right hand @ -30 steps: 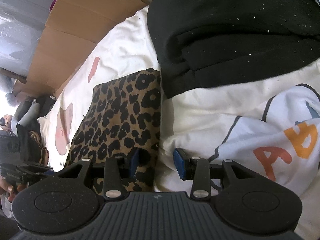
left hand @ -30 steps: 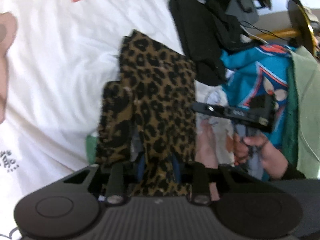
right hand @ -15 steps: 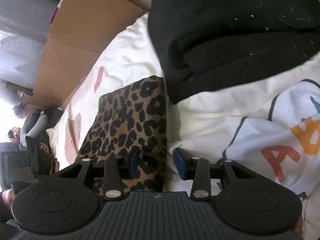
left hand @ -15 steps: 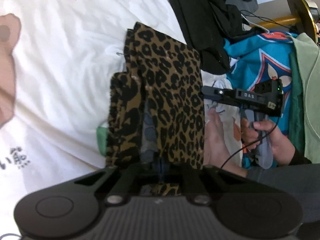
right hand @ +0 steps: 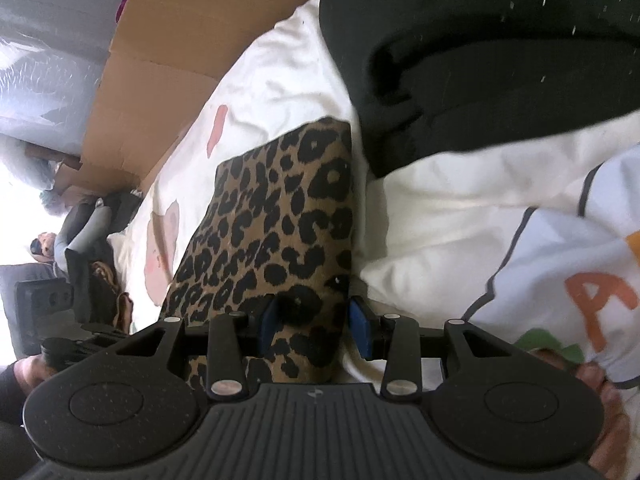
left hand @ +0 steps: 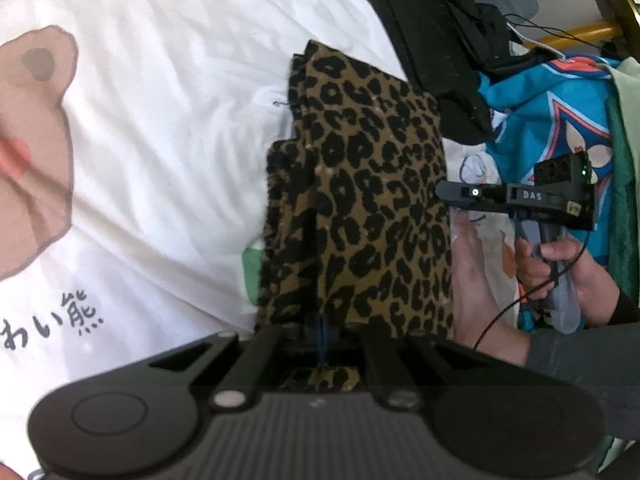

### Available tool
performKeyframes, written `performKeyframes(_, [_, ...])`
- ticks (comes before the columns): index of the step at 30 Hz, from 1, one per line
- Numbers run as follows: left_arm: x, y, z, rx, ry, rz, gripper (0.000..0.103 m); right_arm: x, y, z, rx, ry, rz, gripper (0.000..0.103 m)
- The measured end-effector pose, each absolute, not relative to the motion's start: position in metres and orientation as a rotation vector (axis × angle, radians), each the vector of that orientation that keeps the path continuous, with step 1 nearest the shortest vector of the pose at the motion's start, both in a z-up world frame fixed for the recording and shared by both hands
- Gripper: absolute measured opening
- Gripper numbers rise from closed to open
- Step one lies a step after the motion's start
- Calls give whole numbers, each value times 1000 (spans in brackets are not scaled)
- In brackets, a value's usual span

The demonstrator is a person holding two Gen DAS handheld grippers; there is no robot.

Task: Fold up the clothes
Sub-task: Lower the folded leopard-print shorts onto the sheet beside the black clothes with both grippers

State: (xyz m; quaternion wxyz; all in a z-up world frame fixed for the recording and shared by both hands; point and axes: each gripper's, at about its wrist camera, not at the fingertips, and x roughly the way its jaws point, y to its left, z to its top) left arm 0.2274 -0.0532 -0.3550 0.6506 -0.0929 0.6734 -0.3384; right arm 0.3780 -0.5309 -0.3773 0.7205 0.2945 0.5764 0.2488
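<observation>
The left tongs [left hand: 322, 330] are pinching shut on the near edge of the leopard-print garment [left hand: 368, 200], which is lying folded on the white cartoon-print bedsheet [left hand: 160, 120] beside a black garment [right hand: 480, 60]. The right tongs [right hand: 314, 326] are standing part open, straddling the garment's corner, pads not visibly pressing.

Near edge of the leopard-print garment [left hand: 372, 208] hidden behind the left claw [left hand: 322, 334].
</observation>
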Motion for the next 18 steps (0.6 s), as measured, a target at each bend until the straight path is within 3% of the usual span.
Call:
performKeyframes(4, [225, -54, -363, -206, 1543, -752, 1, 381, -527, -390, 710, 1284, 575, 44])
performKeyframes(5, [225, -54, -364, -207, 1545, -749, 1, 382, -527, -392, 728, 1278, 582, 40])
performKeyframes(8, [226, -57, -365, -205, 1547, -745, 1, 384, -529, -394, 769, 1259, 594, 7])
performKeyframes(10, [227, -60, -361, -196, 1549, -756, 2, 384, -531, -392, 776, 1248, 596, 6])
performKeyframes(11, [228, -62, -359, -191, 1546, -767, 7, 384, -530, -389, 770, 1242, 596, 5])
performKeyframes(14, [231, -71, -346, -161, 1506, -813, 56, 384, -527, -385, 761, 1243, 620, 5])
performKeyframes(15, [233, -74, -341, -156, 1480, -815, 61, 384, -526, -384, 756, 1241, 624, 5])
performKeyframes(18, [242, -79, -337, -163, 1443, -804, 61, 384, -524, -383, 751, 1240, 624, 5])
